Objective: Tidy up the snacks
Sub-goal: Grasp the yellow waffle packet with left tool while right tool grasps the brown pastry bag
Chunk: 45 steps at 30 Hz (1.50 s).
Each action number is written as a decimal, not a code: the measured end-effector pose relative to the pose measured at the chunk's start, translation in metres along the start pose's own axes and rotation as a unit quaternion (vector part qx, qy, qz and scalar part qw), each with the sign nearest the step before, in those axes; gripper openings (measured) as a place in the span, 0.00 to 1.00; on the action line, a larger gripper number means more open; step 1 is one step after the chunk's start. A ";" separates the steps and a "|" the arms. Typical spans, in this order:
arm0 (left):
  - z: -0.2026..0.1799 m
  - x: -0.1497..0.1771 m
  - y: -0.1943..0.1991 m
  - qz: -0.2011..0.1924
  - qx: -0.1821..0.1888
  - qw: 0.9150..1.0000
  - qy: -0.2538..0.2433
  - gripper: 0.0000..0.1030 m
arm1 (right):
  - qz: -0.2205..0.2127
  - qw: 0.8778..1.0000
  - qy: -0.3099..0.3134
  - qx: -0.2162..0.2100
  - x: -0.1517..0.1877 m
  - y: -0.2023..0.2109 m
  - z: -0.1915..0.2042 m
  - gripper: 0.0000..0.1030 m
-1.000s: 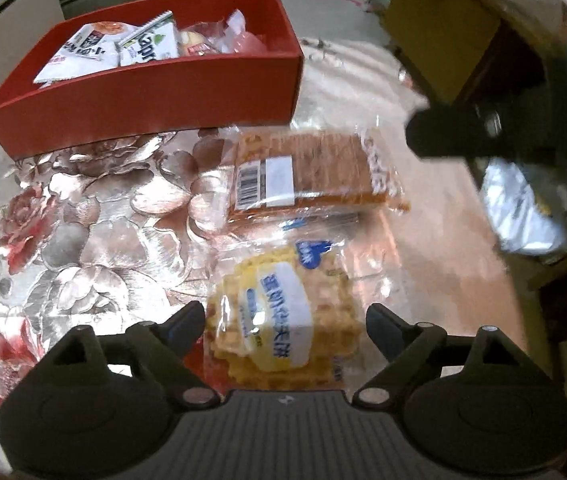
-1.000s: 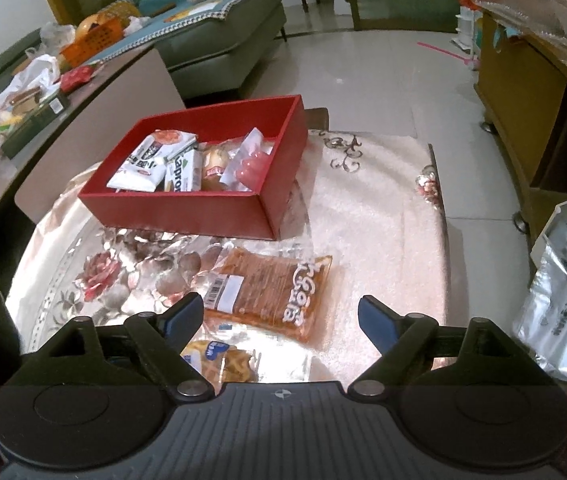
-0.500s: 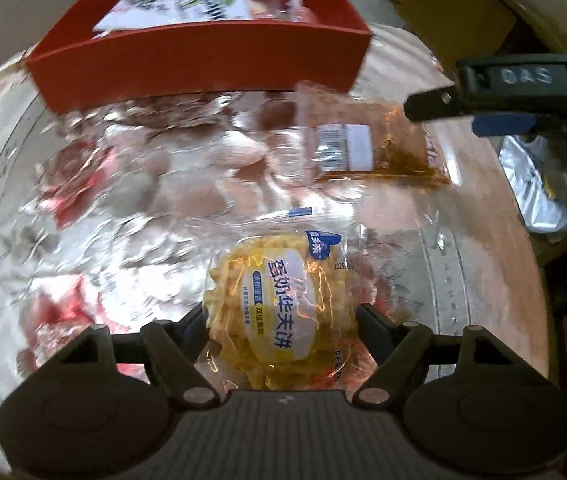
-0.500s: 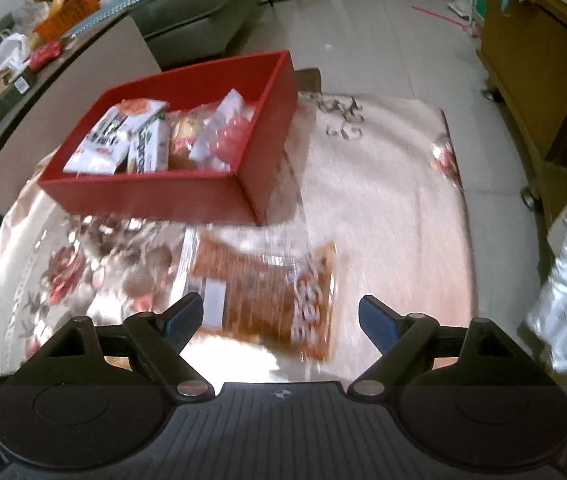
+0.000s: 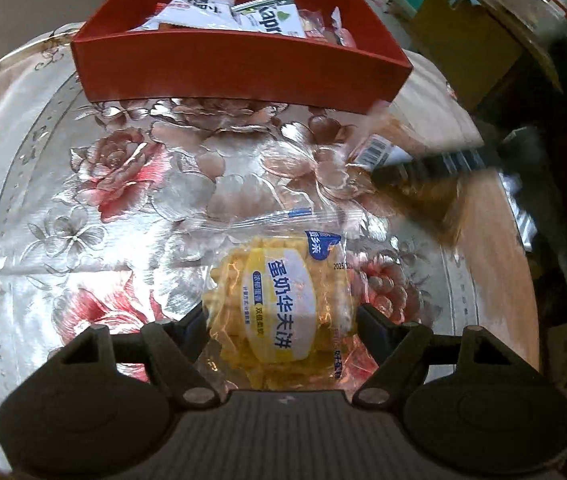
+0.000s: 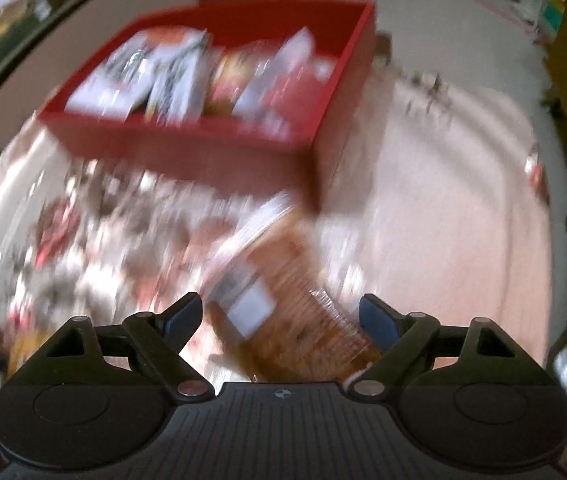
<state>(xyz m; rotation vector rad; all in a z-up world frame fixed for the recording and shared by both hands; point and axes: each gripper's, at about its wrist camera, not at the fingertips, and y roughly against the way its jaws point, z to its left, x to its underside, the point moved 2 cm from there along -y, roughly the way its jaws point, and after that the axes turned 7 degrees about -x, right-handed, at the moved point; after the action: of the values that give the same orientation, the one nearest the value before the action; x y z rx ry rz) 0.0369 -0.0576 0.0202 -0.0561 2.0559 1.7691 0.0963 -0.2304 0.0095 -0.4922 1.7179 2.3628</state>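
The left gripper (image 5: 281, 320) stands spread wide around a yellow waffle packet (image 5: 279, 304) lying on the flowered tablecloth (image 5: 131, 184). The right gripper (image 6: 281, 312), equally wide apart, straddles a brown biscuit packet (image 6: 295, 312) just before the red box (image 6: 187, 148) of snacks.

Both wrist views look forward and down toward the red box (image 5: 239, 68), low and close over the floral worktop (image 5: 123, 184). Right view (image 6: 203, 148) sits nearer the box's right end, blurred. Shared: box, worktop.
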 end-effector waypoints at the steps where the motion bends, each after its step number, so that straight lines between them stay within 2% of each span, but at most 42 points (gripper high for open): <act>1: 0.000 0.000 0.001 -0.001 0.002 1.000 -0.001 0.68 | 0.006 1.000 0.001 -0.005 0.007 0.004 0.004 0.89; 3: -0.003 0.001 0.002 0.002 -0.001 1.000 -0.004 0.68 | 0.016 0.999 0.000 -0.028 0.025 0.013 0.013 0.92; 8: -0.004 0.006 0.000 0.005 -0.017 1.000 -0.008 0.68 | 0.005 1.000 0.002 0.011 0.051 0.030 0.030 0.92; 14: -0.004 0.011 0.003 -0.008 -0.037 0.999 -0.017 0.68 | -0.027 0.998 -0.033 0.050 0.037 0.028 0.028 0.96; 19: -0.001 0.012 -0.013 0.005 -0.049 0.998 -0.026 0.70 | 0.011 0.996 -0.035 0.083 0.031 -0.006 0.029 1.00; 21: 0.000 0.012 -0.015 0.003 -0.051 0.998 -0.032 0.71 | 0.013 0.995 -0.012 0.102 0.034 -0.009 0.035 1.00; 25: 0.000 0.013 -0.017 0.001 -0.052 0.998 -0.042 0.74 | 0.000 0.995 -0.023 0.097 0.037 -0.009 0.034 1.00; 34: -0.018 0.023 -0.023 -0.002 -0.083 0.990 -0.118 0.87 | -0.002 0.995 -0.017 0.097 0.038 -0.006 0.036 1.00; 37: -0.015 0.023 -0.022 -0.003 -0.084 0.990 -0.110 0.86 | 0.005 0.994 -0.019 0.105 0.036 -0.003 0.036 0.92; 39: -0.013 0.023 -0.020 -0.005 -0.083 0.991 -0.107 0.82 | 0.003 0.994 -0.021 0.108 0.036 0.000 0.036 0.85; 41: -0.013 0.024 -0.017 -0.004 -0.081 0.991 -0.103 0.77 | -0.002 0.994 -0.017 0.105 0.037 0.004 0.039 0.70; 45: -0.012 0.023 -0.011 0.000 -0.074 0.993 -0.091 0.70 | -0.008 0.995 -0.029 0.097 0.041 0.013 0.041 0.61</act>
<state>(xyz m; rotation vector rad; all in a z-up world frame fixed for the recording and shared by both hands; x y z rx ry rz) 0.0159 -0.0651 0.0028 0.0583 1.7955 1.8522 0.0472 -0.1976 0.0177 -0.4002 1.8829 2.1484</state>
